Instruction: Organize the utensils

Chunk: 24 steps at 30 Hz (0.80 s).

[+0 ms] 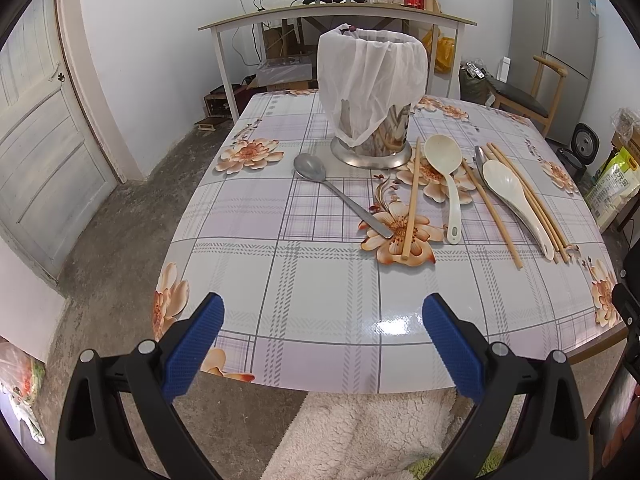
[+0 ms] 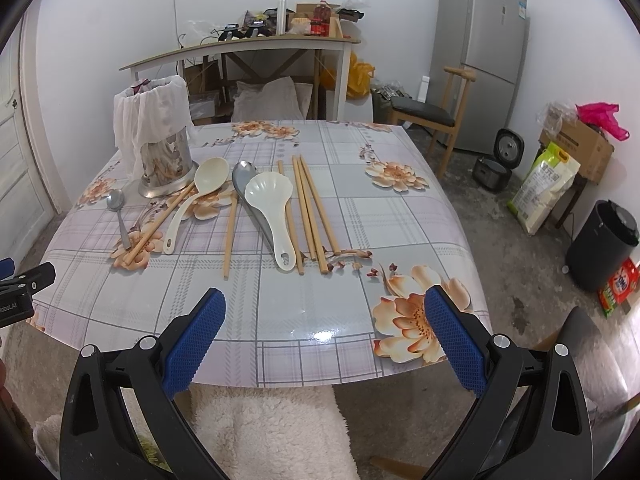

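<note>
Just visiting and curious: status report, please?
Left tongs open, empty. Right tongs open, empty. Spoons and chopsticks loose on table; holder bag-lined, standing. Nothing in the way.

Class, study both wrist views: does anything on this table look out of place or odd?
Yes. The metal holder has a white mesh cloth draped over its mouth. Spoons and chopsticks lie scattered at mixed angles, and the white rice paddle rests on top of a metal spoon.

Black tool frames — blue textured pads, silver screws.
</note>
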Motion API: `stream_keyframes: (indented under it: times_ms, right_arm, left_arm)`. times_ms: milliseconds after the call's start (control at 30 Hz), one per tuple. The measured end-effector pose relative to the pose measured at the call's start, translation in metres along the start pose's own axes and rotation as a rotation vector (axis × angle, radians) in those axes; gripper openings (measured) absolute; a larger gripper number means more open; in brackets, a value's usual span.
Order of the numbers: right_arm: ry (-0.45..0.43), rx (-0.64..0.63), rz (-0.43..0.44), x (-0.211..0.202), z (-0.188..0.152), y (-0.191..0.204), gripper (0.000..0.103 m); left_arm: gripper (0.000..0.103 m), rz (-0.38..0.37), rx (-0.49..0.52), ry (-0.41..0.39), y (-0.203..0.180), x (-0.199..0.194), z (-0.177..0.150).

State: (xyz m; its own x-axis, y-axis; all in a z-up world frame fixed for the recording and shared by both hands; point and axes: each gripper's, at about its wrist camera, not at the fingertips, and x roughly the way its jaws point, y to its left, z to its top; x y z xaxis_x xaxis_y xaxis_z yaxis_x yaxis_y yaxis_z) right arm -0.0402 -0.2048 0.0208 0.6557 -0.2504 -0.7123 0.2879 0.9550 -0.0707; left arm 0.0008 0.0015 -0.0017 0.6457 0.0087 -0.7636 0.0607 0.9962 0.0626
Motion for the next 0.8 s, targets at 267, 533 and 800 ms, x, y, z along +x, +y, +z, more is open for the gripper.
stream_keyframes:
  times_ms: [267,533,800]
  right_arm:
    - [-0.001,-0.001,-0.001,-0.0003,-0.0002,-0.0009,0.095]
    - [-0.001,0.0,0.0,0.0,-0.0007,-0.0014,0.095]
    - [0.0,0.0,-0.001,0.0006,-0.0011,-0.0009,0.095]
  left_arm:
    - [0.097,0.001,0.001,0.001,-0.0002,0.0,0.0002]
    - [0.097,0.001,0.001,0.001,-0.0005,0.0,0.0002]
    - [0.097,0.003,0.0,0.001,0.0001,0.0012,-0.0014]
